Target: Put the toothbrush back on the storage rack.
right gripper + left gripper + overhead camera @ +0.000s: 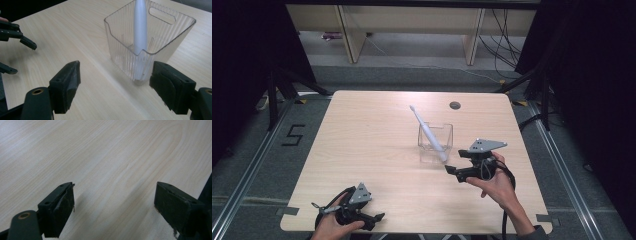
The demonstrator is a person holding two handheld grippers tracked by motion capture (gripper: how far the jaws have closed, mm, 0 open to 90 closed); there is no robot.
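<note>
Tongs at the near edge of the light wooden table (362, 130): the left gripper (373, 220) sits low by the near left corner, held in the person's left hand (332, 227), its black jaws pointing toward the right. In the left gripper view the two jaws stand well apart, with bare wood grain between them and nothing touched or held.

Farther in, toward the right edge, the right gripper (452, 173) is carried in the person's right hand (497, 185), a grey three-cornered plate (484, 145) on top and a black cable trailing back toward the near edge. Its jaws are spread wide and empty; no earlier view is given. In the right gripper view the open jaws frame the table surface just in front of a clear ribbed plastic container (150, 47), which the pads do not touch.

The container (435, 142) stands upright right of the table's centre, just beyond the right gripper's tips. A white electric toothbrush (428, 134) stands inside it, base down in the near right corner, leaning over the rim with its brush head aimed at the far left. In the right gripper view its handle (140, 27) rises out of the container.

A small round grommet (455, 105) is set near the far edge.
</note>
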